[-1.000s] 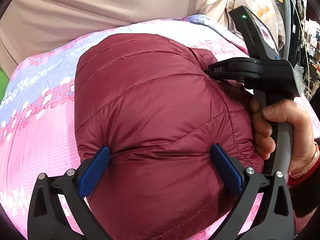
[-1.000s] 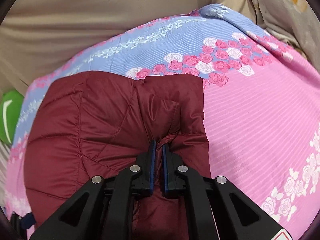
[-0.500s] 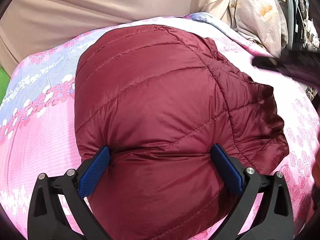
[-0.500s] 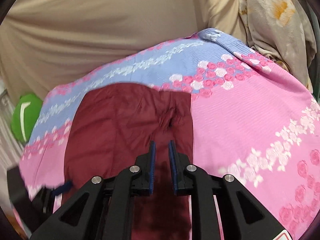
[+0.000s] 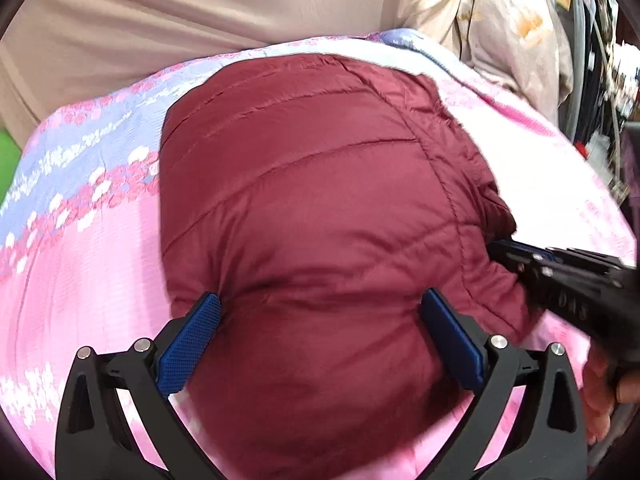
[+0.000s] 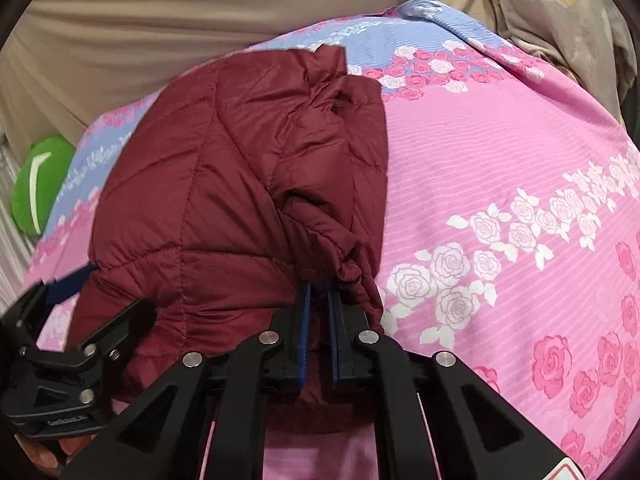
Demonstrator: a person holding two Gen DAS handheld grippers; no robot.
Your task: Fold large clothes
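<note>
From the left wrist: a broad look down on the top of a maroon puffer jacket (image 5: pixel 320 208), folded into a fat bundle on a pink rose-print bedspread (image 5: pixel 88 280). Left tongs (image 5: pixel 320 344) spread wide, blue pads (image 5: pixel 192 344) planted either side of the near bulge, astride it rather than pinching. Only here: the right tongs (image 5: pixel 516 254) poked in sideways at the bundle's right edge, tips buried in a dark fold, and part of the right hand (image 5: pixel 600 392) on the handle. Also only here, a blurred dark rack of clothes (image 5: pixel 592 52) at the far right.

From the right wrist: the jacket's other side, with loose flaps, a small dark opening and a gathered cuff (image 6: pixel 348 270) bunched right at the tips of the right tongs. Jaws closing there, almost together, a thin strip of maroon fabric caught between the pads. Only here: a green thing (image 6: pixel 36 188) off the bed's left edge, white roses on the bedspread to the right, and the left tongs seen from the side at lower left, one finger lying on the jacket, the other just off its edge.

Common to both: beige cloth (image 5: pixel 200 20) behind the bed and a pale flowered cloth (image 6: pixel 560 12) at upper right.

Long axis of the bundle running from the tongs away toward the beige cloth; gathered cuff end nearest, ragged corner farthest. Quilting seams crossing that axis, rising to the right in the left view.
</note>
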